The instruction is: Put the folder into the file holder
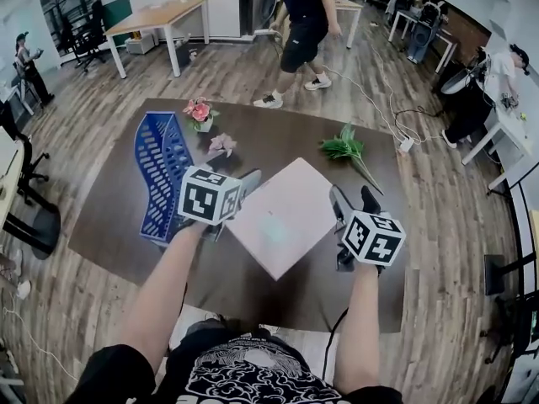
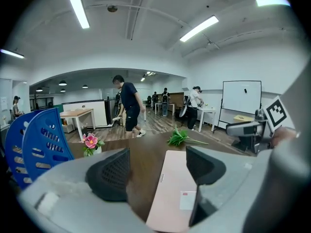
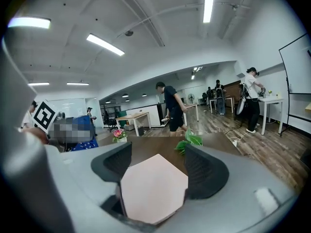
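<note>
I have the flat pale pink card folder (image 1: 286, 217) lying on the dark brown bench (image 1: 109, 225), about in the middle and turned so one corner points toward me. The blue perforated plastic file holder (image 1: 160, 171) stands just to its left, close to the folder's left corner, though I cannot tell whether they touch.

The left gripper (image 2: 158, 154) sits low over the folder's left edge. Its jaws are wide apart, with that edge and a strip of bare bench showing between them, and nothing is clamped. The right gripper (image 3: 156, 154) is at the folder's right side, jaws also spread wide. The pink sheet fills the gap between them in its own view, but the pads are clear of it, so nothing is held there either.

I expect the folder to be light and thin, fairly stiff across its face but likely to bow if lifted from one corner. The smooth cover looks as if it could slide under the pads. It lies flat on the bench, so there is no easy lip. I would work one jaw under an edge, pinch across the thickness close to a corner, and steady the opposite edge with the other gripper so the folder stays flat while it is turned upright for a slot.

Far on the bench a small pink potted flower (image 1: 200, 112) and a green leafy sprig (image 1: 347, 148) stand well apart from the folder
</note>
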